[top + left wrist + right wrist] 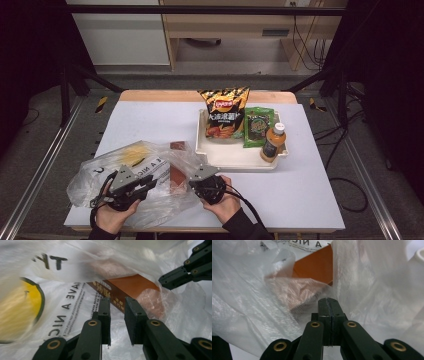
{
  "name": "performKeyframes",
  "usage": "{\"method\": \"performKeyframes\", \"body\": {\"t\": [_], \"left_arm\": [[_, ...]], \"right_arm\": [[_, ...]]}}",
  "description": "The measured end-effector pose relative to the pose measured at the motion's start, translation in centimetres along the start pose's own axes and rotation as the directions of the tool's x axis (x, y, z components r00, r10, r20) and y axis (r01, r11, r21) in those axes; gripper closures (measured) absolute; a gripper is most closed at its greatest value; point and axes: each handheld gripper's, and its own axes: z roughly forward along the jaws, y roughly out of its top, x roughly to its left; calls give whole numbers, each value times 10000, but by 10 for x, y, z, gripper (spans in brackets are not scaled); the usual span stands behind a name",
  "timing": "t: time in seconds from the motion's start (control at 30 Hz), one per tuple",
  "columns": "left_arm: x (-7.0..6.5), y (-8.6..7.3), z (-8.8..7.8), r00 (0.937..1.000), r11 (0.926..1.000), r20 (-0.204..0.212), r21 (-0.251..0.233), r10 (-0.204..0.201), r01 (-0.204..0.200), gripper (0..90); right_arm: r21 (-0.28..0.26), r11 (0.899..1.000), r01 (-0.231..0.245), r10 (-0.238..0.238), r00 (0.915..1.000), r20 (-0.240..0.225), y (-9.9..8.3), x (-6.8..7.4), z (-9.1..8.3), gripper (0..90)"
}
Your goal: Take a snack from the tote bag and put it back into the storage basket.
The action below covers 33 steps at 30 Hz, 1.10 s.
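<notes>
The person works at a thin plastic bag (135, 172) lying on the near left part of the table (310, 200), with a brown box (177, 167) partly inside its mouth. Further back, a white tray (235, 159) holds a chip bag (225, 114), a green packet (258, 126) and a bottle (274, 142), probably next in line for bagging.

The right gripper (329, 302) has its jaws fully together; in the right gripper view a sliver of film seems to run down the seam between them, so I judge it has pinched the bag's edge just in front of the box. The left gripper (117, 302) stands with a narrow gap between its fingers (105, 312). No pad presses on anything: the film lies under and beyond the tips, and the box's printed end sits just past them, slightly toward the right finger.

To do this step well, I would say the left gripper should catch only the upper layer of film near the mouth, not the box or both layers at once. With the right keeping its pinch, the two grips can then pull apart and lift, opening the mouth wide. The film is slippery and tears easily, so a slow pull seems wise.
</notes>
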Motion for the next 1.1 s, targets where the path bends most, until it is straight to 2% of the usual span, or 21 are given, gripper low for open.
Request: {"method": "performKeyframes", "body": {"t": [0.17, 0.37, 0.43, 0.6, 0.7, 0.97, 1.1], "left_arm": [[-11, -11, 10, 9993, 9985, 293, 491, 225, -239, 744], [-23, -19, 14, 9972, 9955, 592, 802, 463, -510, 747], [-26, -20, 15, 9963, 9945, 667, 864, 535, -591, 750], [-32, -25, 18, 9940, 9905, 862, 1140, 672, -768, 766], [-37, -28, 21, 9914, 9879, 1085, 1285, 729, -868, 780], [-53, -34, 32, 9836, 9780, 1427, 1603, 1106, -1332, 781], [-55, -35, 37, 9818, 9756, 1499, 1677, 1168, -1417, 776]], "right_arm": [[-30, 9999, -136, 136, 9999, -32, -4, -3, -2, 897], [-1237, 9922, -154, 104, 9991, -404, 13, 6, -12, 898], [-1351, 9908, -115, 45, 9986, -519, 19, 10, -8, 897], [-1180, 9930, 20, -85, 9985, -539, 28, 16, 11, 894], [-1059, 9943, 97, -149, 9987, -488, 28, 18, 16, 875], [-874, 9958, 276, -279, 9996, -24, 25, 13, 10, 862], [-884, 9961, 85, -72, 9999, 147, 18, 6, 4, 860]]}}
